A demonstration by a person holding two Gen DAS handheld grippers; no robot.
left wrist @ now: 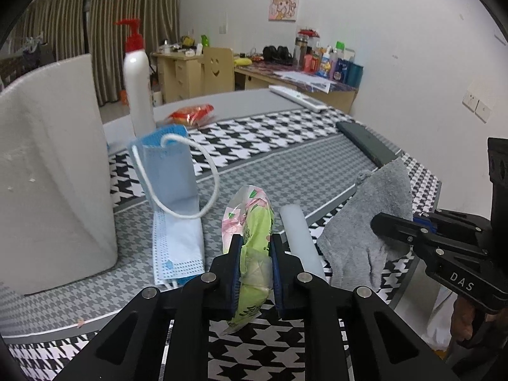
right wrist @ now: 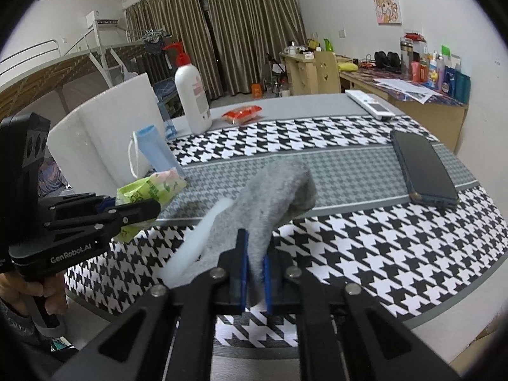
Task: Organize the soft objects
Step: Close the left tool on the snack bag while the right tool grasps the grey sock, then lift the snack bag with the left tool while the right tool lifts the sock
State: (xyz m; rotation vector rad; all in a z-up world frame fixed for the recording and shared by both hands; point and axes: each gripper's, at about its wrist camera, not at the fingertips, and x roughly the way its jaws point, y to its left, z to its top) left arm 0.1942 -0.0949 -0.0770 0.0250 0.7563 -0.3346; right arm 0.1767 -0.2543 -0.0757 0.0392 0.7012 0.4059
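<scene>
Left wrist view: left gripper [left wrist: 255, 265] clamps crinkly tissue pack [left wrist: 250, 222]; right gripper [right wrist: 254, 277] pinches limp grey sock [right wrist: 276, 190], probably mid-length; both light.

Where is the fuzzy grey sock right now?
The grey sock hangs pinched in the right gripper, above the checked tablecloth, beside the green packet in the left gripper.

Green tissue pack [left wrist: 254, 247] upright, lifted; grey sock [right wrist: 273, 197] draped, raised; blue mask [left wrist: 171, 187] leaning.
</scene>
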